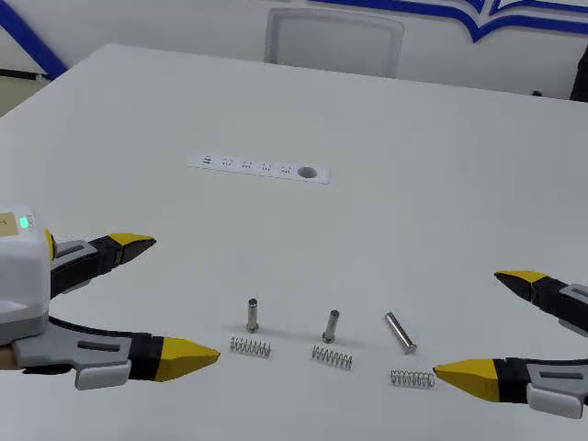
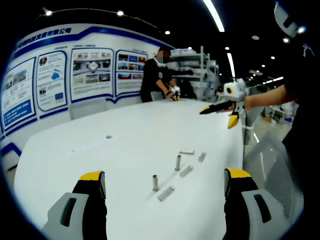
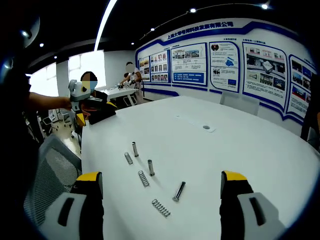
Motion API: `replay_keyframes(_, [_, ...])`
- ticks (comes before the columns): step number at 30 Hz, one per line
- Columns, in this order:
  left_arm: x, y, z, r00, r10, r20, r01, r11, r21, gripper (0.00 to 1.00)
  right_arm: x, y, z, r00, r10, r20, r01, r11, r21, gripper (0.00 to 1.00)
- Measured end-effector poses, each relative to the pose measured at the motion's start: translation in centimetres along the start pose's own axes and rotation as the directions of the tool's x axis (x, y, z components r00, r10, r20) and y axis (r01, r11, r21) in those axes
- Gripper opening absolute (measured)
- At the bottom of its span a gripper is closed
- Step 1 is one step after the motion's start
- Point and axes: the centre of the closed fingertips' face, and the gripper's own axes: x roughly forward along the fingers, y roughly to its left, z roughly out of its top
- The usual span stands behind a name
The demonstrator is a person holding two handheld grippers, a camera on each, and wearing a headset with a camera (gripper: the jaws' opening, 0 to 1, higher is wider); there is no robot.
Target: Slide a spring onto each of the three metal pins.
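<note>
Three metal pins stand in a row on the white table (image 1: 386, 184): the left pin (image 1: 253, 313) and the middle pin (image 1: 331, 325) are upright, while the right pin (image 1: 400, 332) lies on its side. A loose spring lies in front of each: left spring (image 1: 250, 347), middle spring (image 1: 332, 356), right spring (image 1: 412, 378). My left gripper (image 1: 184, 296) hovers open to the left of the row, holding nothing. My right gripper (image 1: 469, 323) is open at the right, its lower fingertip close to the right spring. In the right gripper view the lying pin (image 3: 179, 191) is nearest.
A white power strip (image 1: 259, 167) is set into the table beyond the pins. A grey chair (image 1: 333, 39) stands at the far edge. People (image 2: 159, 75) work at another table in the background. The near table edge runs just below the springs.
</note>
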Motion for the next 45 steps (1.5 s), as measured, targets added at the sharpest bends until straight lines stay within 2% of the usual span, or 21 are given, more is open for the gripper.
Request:
replay_keyframes(5, [0.1, -0.5, -0.1, 0.9997, -0.025, 0.001, 0.025, 1.000, -0.017, 1.00, -0.3, -0.1, -0.2, 0.9998, -0.015, -0.013, 0.015, 1.000, -0.008, 0.99])
replay_keyframes(18, [-0.2, -0.4, -0.5, 0.9998, -0.019, -0.001, 0.019, 1.000, -0.012, 1.00, -0.2, -0.2, 0.0, 0.9995, -0.028, -0.017, 0.027, 1.000, -0.006, 0.99])
replay_keyframes(22, [-0.3, -0.4, -1.0, 0.9998, -0.016, -0.008, 0.016, 1.000, -0.019, 1.00, 0.2, -0.5, -0.1, 0.9990, -0.039, -0.022, 0.039, 0.999, -0.003, 0.99])
replay_keyframes(24, [-0.3, -0.4, -1.2, 0.9999, -0.013, -0.010, 0.013, 1.000, -0.021, 1.00, 0.5, -1.1, 0.2, 0.9977, -0.064, -0.022, 0.064, 0.998, -0.018, 0.97])
replay_keyframes(29, [-0.4, -0.2, -1.4, 1.0000, 0.000, -0.003, 0.000, 1.000, -0.028, 1.00, 1.6, -1.6, 0.8, 0.9987, -0.049, -0.011, 0.049, 0.999, 0.014, 0.94])
replay_keyframes(37, [-0.1, 0.2, -1.7, 0.9999, 0.012, 0.003, -0.012, 0.999, -0.043, 1.00, 3.5, -1.4, -1.1, 0.9946, -0.012, -0.104, 0.010, 1.000, -0.015, 0.87])
replay_keyframes(45, [0.4, -0.1, -2.2, 0.9999, -0.003, -0.010, 0.002, 0.999, -0.053, 1.00, 5.1, -2.4, -2.5, 0.9913, -0.030, -0.128, 0.030, 1.000, 0.003, 0.76])
